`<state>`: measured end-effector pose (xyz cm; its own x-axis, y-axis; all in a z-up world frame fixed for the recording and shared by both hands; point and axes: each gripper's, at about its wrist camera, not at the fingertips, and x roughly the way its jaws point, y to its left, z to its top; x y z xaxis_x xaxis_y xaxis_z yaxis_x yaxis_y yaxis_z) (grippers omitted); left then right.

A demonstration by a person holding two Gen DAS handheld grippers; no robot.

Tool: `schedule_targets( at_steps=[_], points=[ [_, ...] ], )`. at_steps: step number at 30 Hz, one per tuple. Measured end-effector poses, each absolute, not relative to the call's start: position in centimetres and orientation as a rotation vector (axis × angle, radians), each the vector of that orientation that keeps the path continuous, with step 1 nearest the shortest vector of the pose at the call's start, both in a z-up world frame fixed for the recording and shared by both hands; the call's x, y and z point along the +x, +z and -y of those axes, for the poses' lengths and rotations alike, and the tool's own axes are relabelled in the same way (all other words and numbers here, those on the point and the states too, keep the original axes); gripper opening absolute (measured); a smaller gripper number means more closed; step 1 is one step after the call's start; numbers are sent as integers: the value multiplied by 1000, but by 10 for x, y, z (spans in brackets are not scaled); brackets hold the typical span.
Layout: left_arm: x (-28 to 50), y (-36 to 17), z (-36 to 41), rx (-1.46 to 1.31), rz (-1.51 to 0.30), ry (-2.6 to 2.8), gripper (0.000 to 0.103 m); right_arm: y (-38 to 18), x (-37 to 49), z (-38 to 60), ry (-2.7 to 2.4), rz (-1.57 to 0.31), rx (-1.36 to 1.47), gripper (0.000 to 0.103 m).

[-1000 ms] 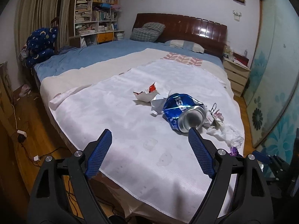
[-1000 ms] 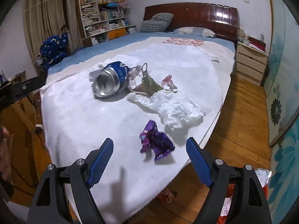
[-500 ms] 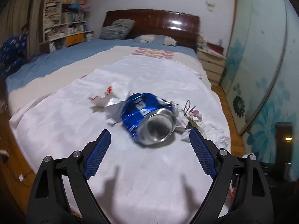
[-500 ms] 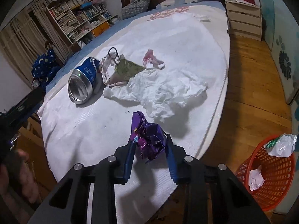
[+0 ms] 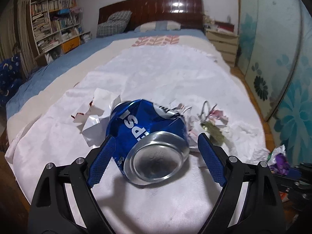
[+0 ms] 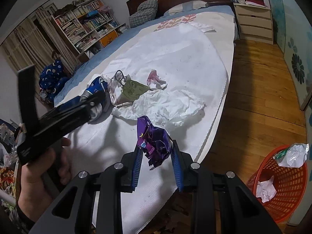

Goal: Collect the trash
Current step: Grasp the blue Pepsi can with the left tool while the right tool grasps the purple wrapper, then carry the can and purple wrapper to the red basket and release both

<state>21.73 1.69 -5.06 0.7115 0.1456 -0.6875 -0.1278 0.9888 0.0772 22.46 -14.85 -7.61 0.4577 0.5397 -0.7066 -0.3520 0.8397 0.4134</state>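
A crushed blue soda can (image 5: 150,136) lies on the white sheet (image 5: 159,74), its silver base facing me. My left gripper (image 5: 156,146) is open with a blue pad on each side of the can, not closed on it. My right gripper (image 6: 156,152) is shut on a crumpled purple wrapper (image 6: 154,142) and holds it above the bed's edge. White crumpled paper (image 6: 167,105), a green scrap (image 6: 134,91) and a pink scrap (image 6: 156,79) lie on the sheet. The can also shows in the right wrist view (image 6: 96,89), partly behind the left gripper's body.
An orange mesh basket (image 6: 280,183) with some trash stands on the wooden floor (image 6: 259,101) right of the bed. White torn paper (image 5: 97,113) lies left of the can. A nightstand (image 6: 253,23) and bookshelf (image 6: 85,27) stand at the back.
My left gripper has moved forward until its open fingers flank the can. My right gripper closed on the purple wrapper and lifted it off the sheet.
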Motion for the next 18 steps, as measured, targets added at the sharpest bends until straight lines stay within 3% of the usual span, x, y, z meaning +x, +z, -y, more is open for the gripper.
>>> schedule_targets(
  at_steps=[2, 5, 11, 18],
  points=[
    [218, -54, -27, -29, -791, 172, 84, -74, 225, 150, 556, -944, 223, 30],
    [213, -52, -42, -118, -787, 193, 68, -73, 223, 153, 555, -941, 228, 30],
    [199, -45, -49, -159, -756, 208, 64, -68, 220, 164, 548, -928, 232, 30],
    [166, 5, -42, -159, -601, 238, 64, -53, 209, 181, 539, -880, 233, 30]
  ],
)
